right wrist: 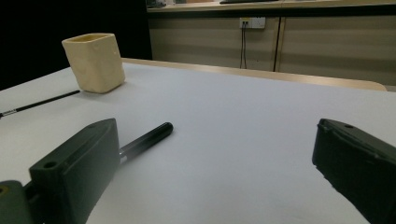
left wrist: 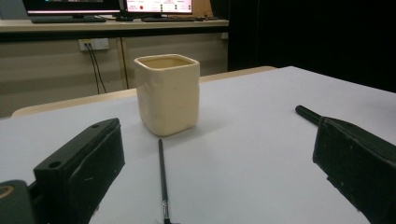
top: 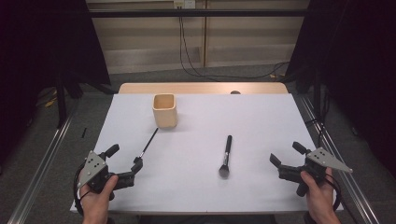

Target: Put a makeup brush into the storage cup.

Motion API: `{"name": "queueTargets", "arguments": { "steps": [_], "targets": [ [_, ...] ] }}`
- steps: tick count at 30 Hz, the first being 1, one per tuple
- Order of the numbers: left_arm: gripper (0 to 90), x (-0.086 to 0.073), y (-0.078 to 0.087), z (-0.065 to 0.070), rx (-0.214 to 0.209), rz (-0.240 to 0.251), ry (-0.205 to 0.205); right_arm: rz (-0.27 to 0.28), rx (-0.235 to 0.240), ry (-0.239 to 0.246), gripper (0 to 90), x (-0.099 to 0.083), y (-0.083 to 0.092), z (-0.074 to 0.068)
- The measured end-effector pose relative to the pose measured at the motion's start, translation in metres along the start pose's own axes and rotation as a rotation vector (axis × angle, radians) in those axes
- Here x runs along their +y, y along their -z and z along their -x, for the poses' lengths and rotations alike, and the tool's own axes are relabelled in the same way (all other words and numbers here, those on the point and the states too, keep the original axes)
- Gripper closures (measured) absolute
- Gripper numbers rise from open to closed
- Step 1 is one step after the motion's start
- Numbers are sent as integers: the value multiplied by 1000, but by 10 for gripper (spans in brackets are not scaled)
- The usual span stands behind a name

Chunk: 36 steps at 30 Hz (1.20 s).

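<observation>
Jaws spread wide on both sides, nothing between them. Left gripper [top: 125, 159] sits at the counter's [top: 261, 112] 7 o'clock corner, right gripper [top: 288, 157] at 5 o'clock.

Thin brush [top: 149, 143] lies flat just past the left jaws, running toward 1 o'clock, far tip near the base of the cream cup [top: 165, 110]. In the left gripper view it runs straight up the middle between the jaws to the cup [left wrist: 167, 93], so alignment looks good already.

Fat makeup brush [top: 226, 155] lies near counter centre, bristles at 6 o'clock, handle toward 12. In the right gripper view its handle end [right wrist: 149, 137] pokes out past the left-hand jaw, off the centreline.

My read: step is pick up a brush for the cup.
- Left: drop low, straddle the handle crosswise, pinch mid-handle; it's thin and may roll.
- Right: swing toward 9 o'clock to centre on the handle first, grab above the ferrule, not the bristles.
- Lift clear before tilting so the tip misses the cup rim.
</observation>
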<state>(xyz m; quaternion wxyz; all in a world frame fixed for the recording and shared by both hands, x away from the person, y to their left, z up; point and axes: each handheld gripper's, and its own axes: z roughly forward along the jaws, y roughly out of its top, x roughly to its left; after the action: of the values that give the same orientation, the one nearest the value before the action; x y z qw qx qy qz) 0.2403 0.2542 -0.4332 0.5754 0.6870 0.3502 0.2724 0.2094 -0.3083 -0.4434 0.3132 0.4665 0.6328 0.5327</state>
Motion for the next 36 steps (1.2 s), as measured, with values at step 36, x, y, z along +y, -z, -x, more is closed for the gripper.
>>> {"name": "queueTargets", "arguments": {
  "steps": [36],
  "targets": [
    [20,27,-24,-12,14,-5,-9,-25,14,10,6,0,-10,0]
  ]
}}
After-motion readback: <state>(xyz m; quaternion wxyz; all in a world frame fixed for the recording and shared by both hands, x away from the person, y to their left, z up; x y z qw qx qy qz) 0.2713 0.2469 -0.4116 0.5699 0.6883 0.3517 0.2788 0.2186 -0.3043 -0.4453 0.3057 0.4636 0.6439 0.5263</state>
